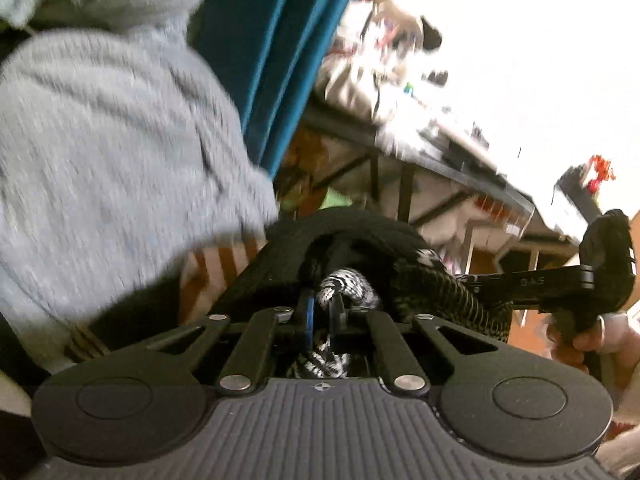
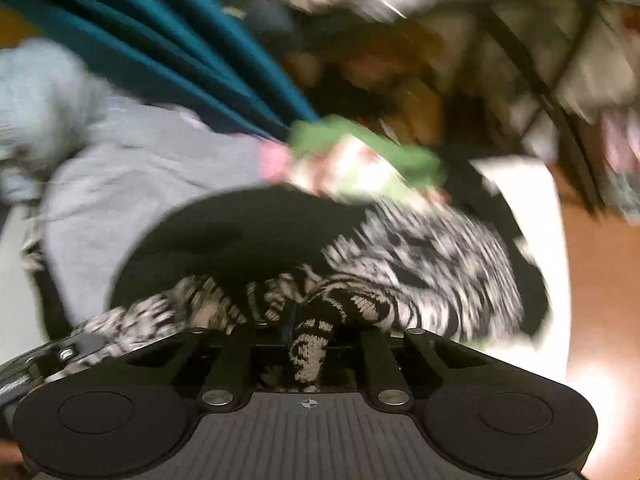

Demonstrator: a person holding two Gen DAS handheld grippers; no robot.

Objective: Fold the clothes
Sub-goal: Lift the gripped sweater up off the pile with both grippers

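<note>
A black-and-white knit garment (image 1: 352,284) bunches between the fingers of my left gripper (image 1: 322,304), which is shut on a fold of it. In the same view my right gripper (image 1: 480,280) reaches in from the right and pinches the garment's dark ribbed edge, with a hand (image 1: 592,340) on its handle. In the right wrist view the knit garment (image 2: 420,256) spreads ahead over a black fabric part, and my right gripper (image 2: 298,318) is shut on a patterned strip. My left gripper (image 2: 68,354) shows at the lower left edge, clamped on the same garment. Both views are blurred.
A grey fleecy garment (image 1: 100,140) (image 2: 140,168) lies to the left, and teal cloth (image 1: 272,40) (image 2: 160,40) hangs behind it. A green and patterned cloth (image 2: 360,156) lies beyond the knit. A cluttered metal-framed table (image 1: 440,160) stands behind. At the right there is orange floor (image 2: 600,280).
</note>
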